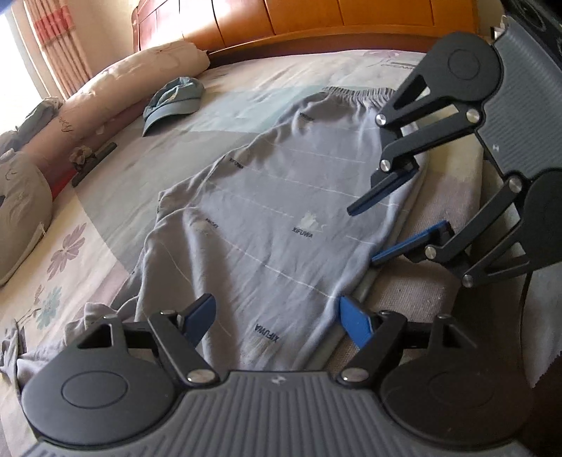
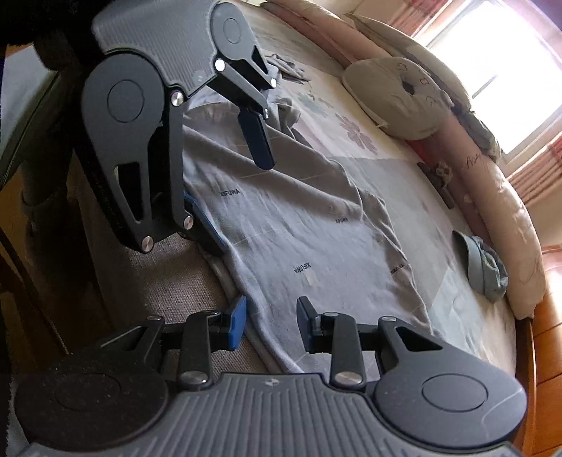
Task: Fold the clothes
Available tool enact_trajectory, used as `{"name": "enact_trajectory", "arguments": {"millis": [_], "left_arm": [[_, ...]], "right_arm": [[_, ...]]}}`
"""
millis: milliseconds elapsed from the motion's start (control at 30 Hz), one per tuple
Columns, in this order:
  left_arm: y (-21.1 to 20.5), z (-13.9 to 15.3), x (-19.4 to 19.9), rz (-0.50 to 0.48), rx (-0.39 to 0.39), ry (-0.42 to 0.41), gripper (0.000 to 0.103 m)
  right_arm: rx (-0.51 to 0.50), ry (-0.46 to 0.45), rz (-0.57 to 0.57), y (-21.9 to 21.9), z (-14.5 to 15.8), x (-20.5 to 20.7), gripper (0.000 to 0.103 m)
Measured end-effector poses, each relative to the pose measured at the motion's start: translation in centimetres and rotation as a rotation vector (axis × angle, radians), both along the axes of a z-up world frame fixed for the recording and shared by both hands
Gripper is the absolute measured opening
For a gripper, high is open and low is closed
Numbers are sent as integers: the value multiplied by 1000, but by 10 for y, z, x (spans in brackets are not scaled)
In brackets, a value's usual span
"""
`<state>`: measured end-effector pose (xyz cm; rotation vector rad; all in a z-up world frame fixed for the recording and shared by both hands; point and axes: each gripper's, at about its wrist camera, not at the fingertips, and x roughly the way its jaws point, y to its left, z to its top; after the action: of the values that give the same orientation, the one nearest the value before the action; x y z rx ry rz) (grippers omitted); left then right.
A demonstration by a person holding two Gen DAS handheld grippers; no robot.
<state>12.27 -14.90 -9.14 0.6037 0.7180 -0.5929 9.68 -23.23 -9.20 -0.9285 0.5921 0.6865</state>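
A blue-grey cap (image 1: 174,100) lay on the floral bedsheet (image 1: 63,246), far left, near a long rolled quilt (image 1: 116,88). A round cat-face cushion (image 2: 397,96) rested beside the quilt. A wooden headboard (image 1: 281,24) stood beyond; curtains (image 1: 52,42) hung far left.

The grey shorts (image 1: 281,211) carry one word printed many times over in small dark capitals — "XIFUWA". In the left wrist view it reads plainly beside a pale patch at mid-cloth and again near the closest hem, upside down; further prints near the waistband are too small to make out. The long bolster pillow (image 1: 105,102) bears a cursive line I cannot read, and faint lettering on the bedsheet (image 1: 397,65) near the headboard stays illegible — too blurred.
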Motion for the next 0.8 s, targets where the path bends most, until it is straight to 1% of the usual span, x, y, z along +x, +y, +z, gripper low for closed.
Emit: {"name": "enact_trajectory", "arguments": {"millis": [133, 167, 233, 267, 333, 400, 433, 467, 500, 567, 600, 667, 733, 767, 800], "left_arm": [[-5, 1, -3, -39, 33, -29, 78], [-6, 2, -5, -50, 40, -39, 78], [-8, 4, -7, -72, 54, -58, 78], [-9, 4, -8, -84, 61, -67, 78], [-13, 5, -10, -117, 81, -86, 77], [-18, 4, -11, -147, 97, -101, 69], [-20, 3, -11, -158, 103, -113, 67], [-22, 1, -11, -168, 110, -125, 60], [-22, 0, -10, -165, 110, -129, 45], [-22, 0, -8, -154, 106, -133, 28], [-22, 0, -7, -148, 103, -134, 25], [-21, 0, -5, -139, 92, -131, 24], [-19, 1, -4, -132, 70, -117, 24], [-19, 1, -4, -132, 70, -115, 24], [-19, 0, -5, -135, 80, -112, 26]], "right_arm": [[-59, -54, 61, 10, -5, -7, 36], [-74, -65, 76, 11, -7, -8, 34], [-89, -71, 97, 10, -7, -10, 15], [-92, -70, 95, 9, -6, -10, 2], [-80, -74, 89, 6, -4, -9, 2], [-41, -66, 67, 4, 3, -7, 2], [-25, -64, 57, 3, 6, -6, 2], [-14, -65, 47, 2, 8, -4, 2], [-5, -65, 40, 1, 10, -3, 2], [11, -64, 34, 0, 13, -2, 2], [17, -62, 31, 0, 13, -2, 4], [20, -59, 29, 1, 11, -2, 12], [5, -75, 32, 4, 5, -3, 17], [-10, -86, 29, 6, 1, -2, 20], [-24, -98, 24, 7, -3, -1, 20]]}}
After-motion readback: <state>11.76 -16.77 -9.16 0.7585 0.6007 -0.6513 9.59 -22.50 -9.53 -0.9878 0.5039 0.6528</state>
